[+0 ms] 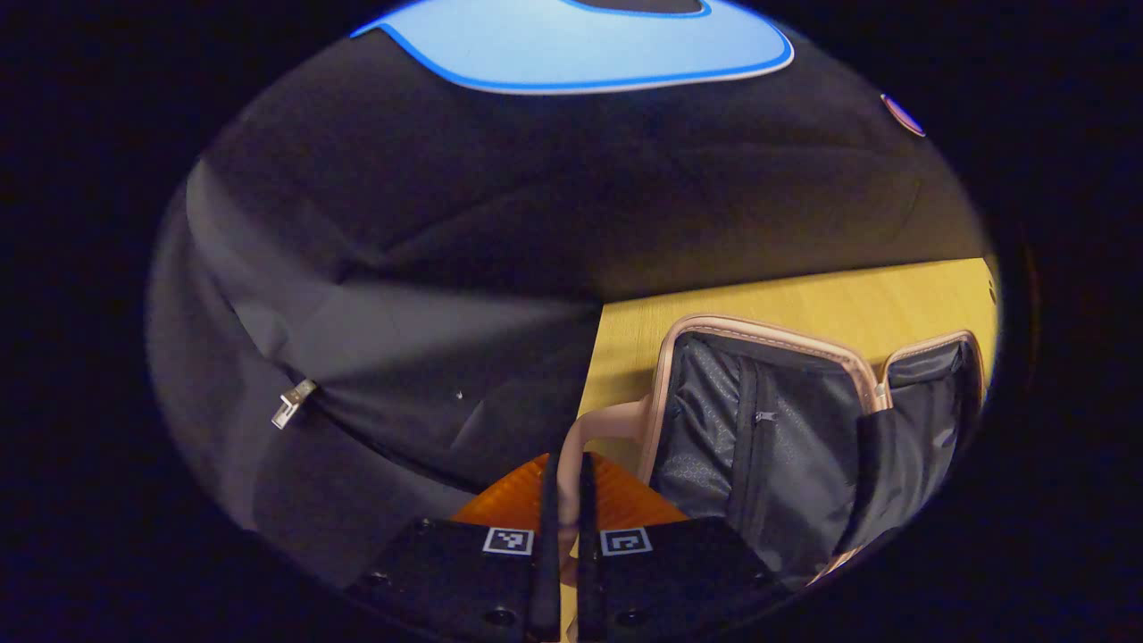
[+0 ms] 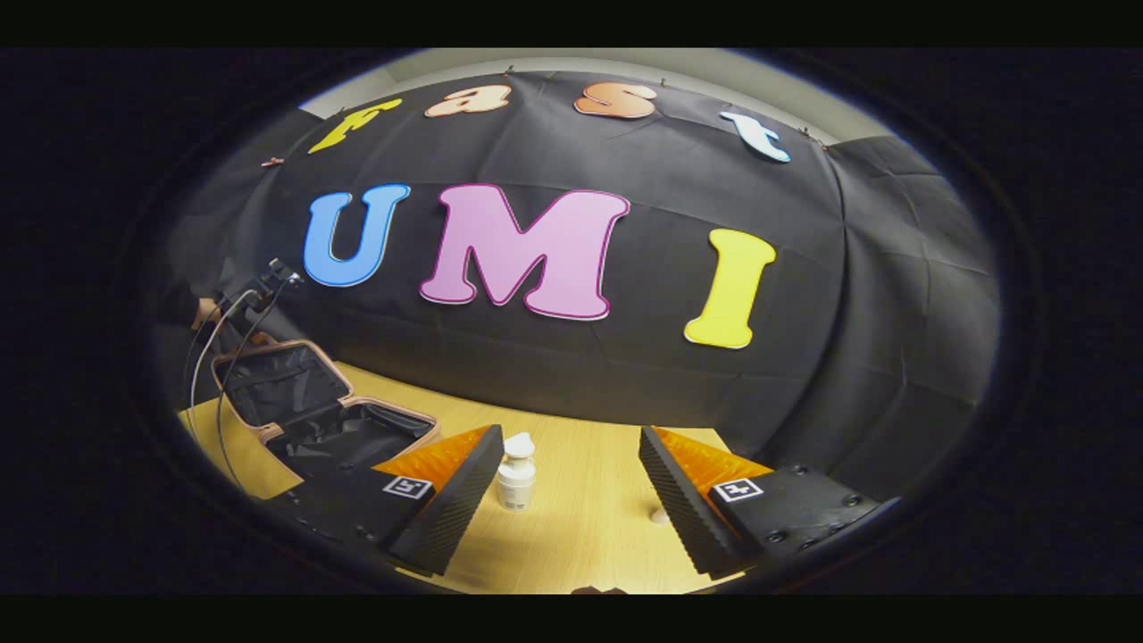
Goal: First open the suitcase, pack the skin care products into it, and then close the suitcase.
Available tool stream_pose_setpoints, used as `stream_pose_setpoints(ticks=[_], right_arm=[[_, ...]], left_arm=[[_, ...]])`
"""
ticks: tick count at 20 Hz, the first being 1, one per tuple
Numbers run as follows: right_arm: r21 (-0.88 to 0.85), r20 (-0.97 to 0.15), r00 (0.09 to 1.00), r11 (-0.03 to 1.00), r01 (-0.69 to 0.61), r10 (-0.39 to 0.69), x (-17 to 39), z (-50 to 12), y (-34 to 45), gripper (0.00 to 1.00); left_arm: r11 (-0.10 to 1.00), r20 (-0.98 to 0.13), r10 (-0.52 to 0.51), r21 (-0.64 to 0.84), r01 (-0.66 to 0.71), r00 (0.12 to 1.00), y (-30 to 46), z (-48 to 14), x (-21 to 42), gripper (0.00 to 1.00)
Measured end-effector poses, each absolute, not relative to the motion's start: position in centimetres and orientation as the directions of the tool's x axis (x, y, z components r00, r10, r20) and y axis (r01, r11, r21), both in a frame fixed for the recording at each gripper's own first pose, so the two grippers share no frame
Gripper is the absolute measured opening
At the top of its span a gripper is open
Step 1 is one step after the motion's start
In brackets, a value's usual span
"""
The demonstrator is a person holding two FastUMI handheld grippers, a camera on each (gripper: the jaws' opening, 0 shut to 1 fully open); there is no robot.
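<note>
The pink-rimmed suitcase [image 1: 759,438] lies open on the wooden table [image 1: 857,299], showing its dark lining and a zipped divider. My left gripper [image 1: 564,463] is shut on the suitcase's pink handle [image 1: 596,425], which runs down between the fingers. In the right gripper view the suitcase [image 2: 308,406] stands at the left with its lid raised, and the left gripper [image 2: 270,279] with a hand sits at the lid's top. My right gripper [image 2: 571,464] is open low over the table. A white skin care bottle [image 2: 516,475] stands upright just ahead, near its left finger.
A small pale object [image 2: 659,515] lies on the table [image 2: 580,527] by the right finger. Cables [image 2: 210,357] hang from the left gripper beside the suitcase. The black cloth wall [image 2: 804,357] closes the table's far edge.
</note>
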State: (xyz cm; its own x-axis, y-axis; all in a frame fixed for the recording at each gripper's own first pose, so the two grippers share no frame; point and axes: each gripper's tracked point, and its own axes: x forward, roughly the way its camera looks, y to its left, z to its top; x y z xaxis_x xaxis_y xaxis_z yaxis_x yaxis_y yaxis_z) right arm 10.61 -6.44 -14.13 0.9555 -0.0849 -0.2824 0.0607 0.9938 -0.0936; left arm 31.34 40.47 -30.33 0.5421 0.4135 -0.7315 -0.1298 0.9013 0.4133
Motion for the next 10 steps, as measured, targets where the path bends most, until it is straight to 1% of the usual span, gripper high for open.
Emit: stream_pose_setpoints(ticks=[3, 5, 6, 7, 8, 9, 10], right_arm=[[-0.126, -0.299, 0.947, 0.989, 0.078, -0.113, 9.9, -15.4, -6.4, 0.97], [-0.146, -0.298, 0.947, 0.986, 0.078, -0.119, 9.1, -15.6, -5.9, 0.98], [-0.161, -0.293, 0.948, 0.984, 0.077, -0.122, 8.8, -15.5, -5.6, 0.98], [-0.174, -0.291, 0.949, 0.982, 0.076, -0.125, 8.4, -15.3, -5.3, 0.96], [-0.180, -0.289, 0.948, 0.980, 0.080, -0.130, 8.0, -15.0, -5.1, 0.97], [-0.177, -0.282, 0.949, 0.980, 0.091, -0.140, 7.5, -14.4, -4.9, 0.97], [-0.173, -0.267, 0.951, 0.979, 0.110, -0.155, 7.1, -13.5, -4.8, 0.98]], left_arm=[[0.908, -0.754, 0.400, 0.404, -0.112, 0.521, 40.6, -33.5, 30.7, 0.13], [0.911, -0.768, 0.391, 0.400, -0.098, 0.507, 41.1, -34.6, 30.4, 0.16], [0.912, -0.772, 0.391, 0.399, -0.097, 0.502, 41.2, -34.8, 30.1, 0.21], [0.898, -0.749, 0.421, 0.425, -0.115, 0.511, 41.7, -34.3, 29.9, 0.19], [0.901, -0.736, 0.411, 0.417, -0.119, 0.537, 41.7, -33.6, 30.0, 0.30], [0.903, -0.716, 0.405, 0.412, -0.125, 0.569, 41.6, -32.5, 30.0, 0.31], [0.905, -0.698, 0.395, 0.407, -0.123, 0.597, 41.4, -31.1, 29.9, 0.46]])
